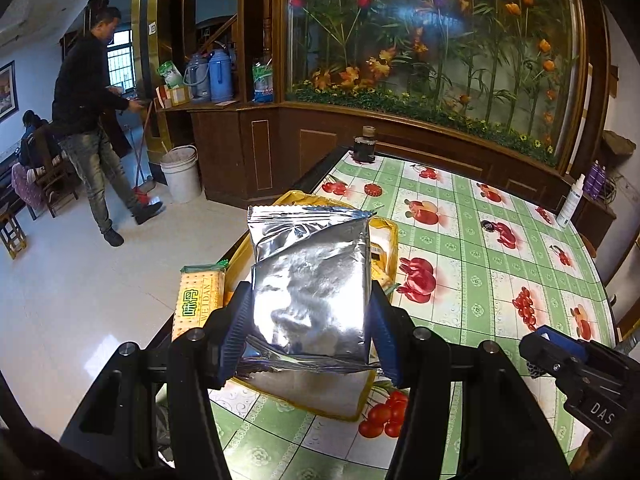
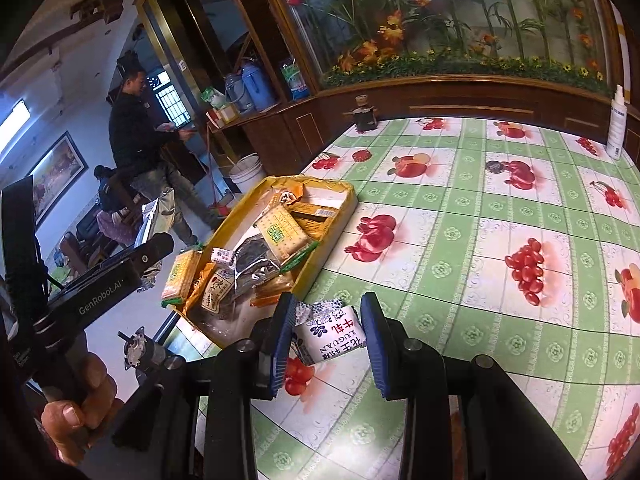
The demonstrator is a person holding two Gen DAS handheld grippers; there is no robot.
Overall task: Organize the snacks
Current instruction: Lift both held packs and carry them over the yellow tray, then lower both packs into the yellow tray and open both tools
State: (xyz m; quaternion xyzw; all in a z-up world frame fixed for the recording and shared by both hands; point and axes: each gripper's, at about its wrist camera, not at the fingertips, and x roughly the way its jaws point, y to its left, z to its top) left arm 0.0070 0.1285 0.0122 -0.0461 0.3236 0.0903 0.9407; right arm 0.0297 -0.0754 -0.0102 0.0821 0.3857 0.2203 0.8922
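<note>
Left gripper (image 1: 308, 320), blue ribbed pads: clamped on a crinkled silver foil snack pouch (image 1: 310, 276), one pad on each side edge. Pouch held upright, sawtooth seal on top, above the near end of a shallow yellow cardboard tray (image 2: 340, 216).

Right gripper (image 2: 328, 336): closed on a small white candy packet with blue print and red characters (image 2: 332, 336), held clear of the green-and-white fruit-print tablecloth (image 2: 460, 248), just beside the tray's near right corner.

Tray at the table's left edge, filled with a mixed heap: pale yellow cracker packs with green lettering (image 2: 280, 236), a dark packet (image 2: 252, 256), orange and brown wrappers. One more cracker pack (image 2: 182, 276) against the tray's outer left wall, tilted.

Left gripper's body seen from the right wrist camera at far left, a hand (image 2: 76, 404) wrapped around its handle.

Elsewhere on the table: a dark squat jar (image 2: 364, 114) at the far edge, a white spray bottle (image 2: 616, 124) at the far right, well apart from the tray.

Background: a person in a dark top (image 1: 86, 92) standing on the pale floor, a white bucket (image 1: 182, 174) against a wood cabinet, a glass case of artificial flowers (image 1: 432, 40) behind the table.
</note>
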